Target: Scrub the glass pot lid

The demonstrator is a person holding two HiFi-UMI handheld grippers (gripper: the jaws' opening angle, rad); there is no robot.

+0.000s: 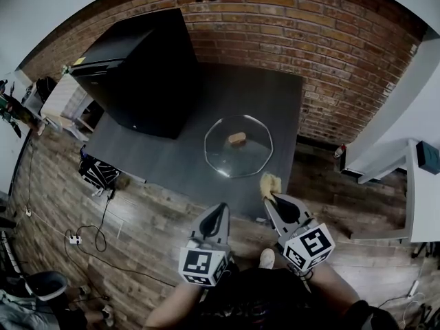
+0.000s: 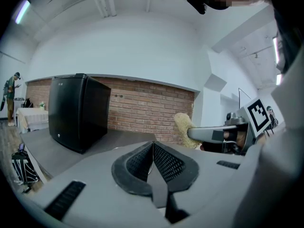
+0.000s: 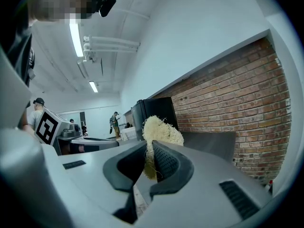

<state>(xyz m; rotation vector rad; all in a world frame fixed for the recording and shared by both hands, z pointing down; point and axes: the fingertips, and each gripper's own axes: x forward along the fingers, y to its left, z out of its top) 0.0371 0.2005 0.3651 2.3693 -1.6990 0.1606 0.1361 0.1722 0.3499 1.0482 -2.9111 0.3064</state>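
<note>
- On the right half of the grey tabletop [image 1: 172, 160], nearer its front edge than its back edge, the head view shows the glass lid [image 1: 238, 158] lying flat with its knob [image 1: 237, 138] up.
- A black cabinet [image 1: 141, 71] stands on the tabletop's back left part, well apart from the lid. A brick wall [image 1: 295, 40] runs behind the back edge and a wooden floor [image 1: 137, 212] lies below the front edge.
- The right gripper [image 1: 272, 198] hangs over the front right corner and holds a pale yellow scrubber [image 1: 269, 183] near the lid's front rim without touching it.
- The left gripper [image 1: 221, 210] hovers at the front edge, off the lid.
- Along the left gripper view, the left gripper [image 2: 153, 148] has its jaws pressed together with nothing between them.
- To its right, the right gripper [image 2: 209, 134] reaches in with the scrubber [image 2: 183, 123] at its tip. The black cabinet [image 2: 71, 110] and the brick wall [image 2: 147, 113] stand beyond, and a person [image 2: 10, 99] is far off at the left.
- Along the right gripper view, the right gripper [image 3: 148, 151] pinches the scrubber [image 3: 160, 131], which bulges above the jaw tips.
- Behind it stand the black cabinet [image 3: 154, 110] and the brick wall [image 3: 237, 108].
</note>
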